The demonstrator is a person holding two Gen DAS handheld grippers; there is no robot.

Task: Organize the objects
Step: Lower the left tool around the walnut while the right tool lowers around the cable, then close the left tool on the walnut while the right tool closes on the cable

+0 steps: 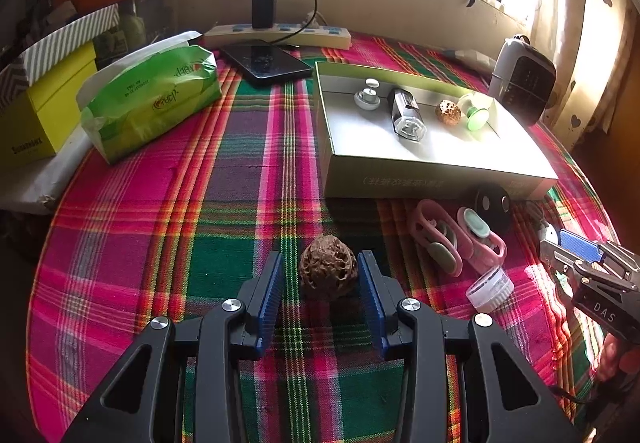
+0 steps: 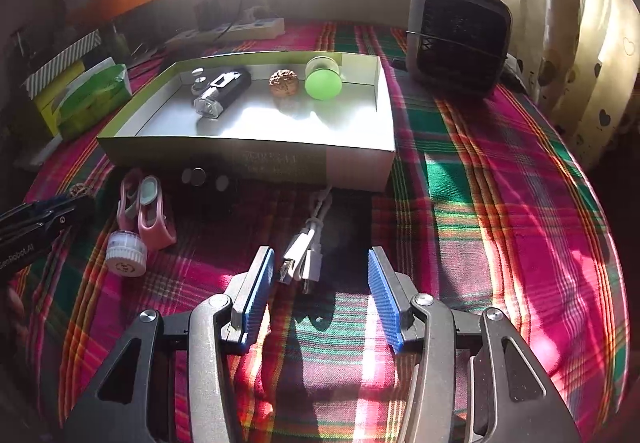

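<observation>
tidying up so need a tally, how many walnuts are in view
2. One walnut lies on the plaid cloth between the open left gripper's fingers, untouched. The other walnut sits inside the shallow box, beside the green spool. None seem hidden.

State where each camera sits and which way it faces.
Left wrist: behind the left claw, angled down at a walnut between open pads; the right claw shows at the right edge.
Right wrist: behind the right claw, angled down at a white cable; the left claw's body shows at left.
Shared: the open box, plaid cloth.
</observation>
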